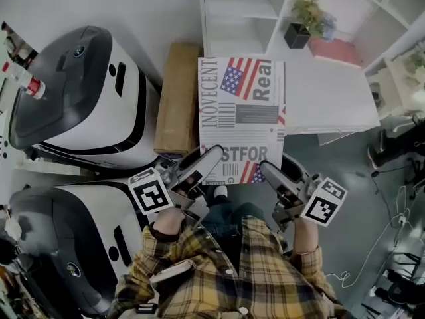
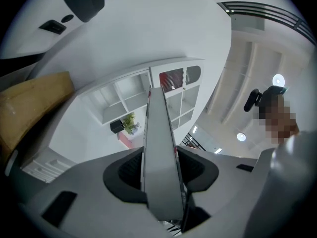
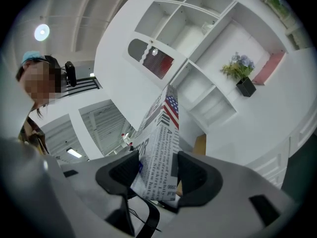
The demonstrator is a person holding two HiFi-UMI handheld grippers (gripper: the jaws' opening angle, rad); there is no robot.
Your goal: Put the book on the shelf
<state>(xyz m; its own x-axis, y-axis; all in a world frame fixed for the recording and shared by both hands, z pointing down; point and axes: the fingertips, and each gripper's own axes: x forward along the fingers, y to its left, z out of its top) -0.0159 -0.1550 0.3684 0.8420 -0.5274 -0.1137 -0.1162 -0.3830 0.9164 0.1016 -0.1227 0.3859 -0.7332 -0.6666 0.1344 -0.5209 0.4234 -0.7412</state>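
Note:
The book (image 1: 242,118), wrapped in a newsprint-style cover with a US flag, is held flat in front of me, below the white cubby shelf (image 1: 239,12). My left gripper (image 1: 211,157) is shut on its near-left corner. My right gripper (image 1: 269,173) is shut on its near-right corner. In the left gripper view the book's grey edge (image 2: 159,133) runs straight out between the pads of the left gripper (image 2: 161,168) toward the shelf (image 2: 133,95). In the right gripper view the printed cover (image 3: 162,143) sits clamped in the right gripper (image 3: 158,177), with the shelf (image 3: 198,48) beyond.
Two white and dark grey machines (image 1: 80,92) (image 1: 60,231) stand at the left. A cardboard box (image 1: 178,98) lies beside the book. A potted plant (image 1: 302,18) and a pink object (image 1: 335,50) sit on the shelf unit. Cables (image 1: 398,211) trail on the floor at right.

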